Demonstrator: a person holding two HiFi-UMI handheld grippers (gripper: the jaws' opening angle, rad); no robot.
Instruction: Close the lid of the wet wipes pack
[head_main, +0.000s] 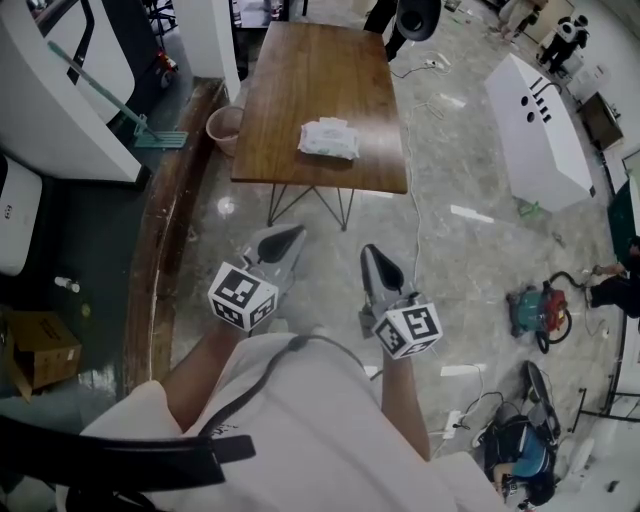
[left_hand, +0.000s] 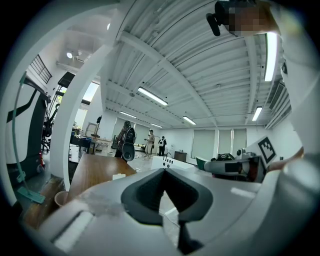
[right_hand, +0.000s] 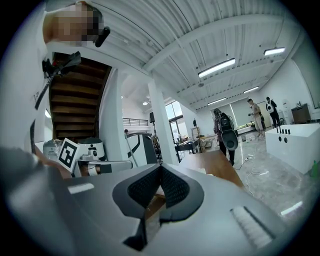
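Observation:
The wet wipes pack (head_main: 328, 138), white with pale green print, lies near the front right of the wooden table (head_main: 300, 75); its lid is too small to make out. In the left gripper view the pack (left_hand: 119, 176) is a small white shape far off on the table. Both grippers hang over the floor close to the person's body, well short of the table. The left gripper (head_main: 292, 236) has its jaws together with nothing between them, and its tips (left_hand: 162, 171) meet. My right gripper (head_main: 370, 252) is likewise shut and empty, jaws (right_hand: 160, 167) closed to a point.
A pink bucket (head_main: 225, 126) stands at the table's left front corner and a long-handled mop (head_main: 140, 130) lies beyond it. A white bench (head_main: 540, 125) and a red vacuum (head_main: 540, 308) are at the right. Cables (head_main: 415, 215) trail over the floor. A raised wooden kerb (head_main: 160, 250) runs along the left.

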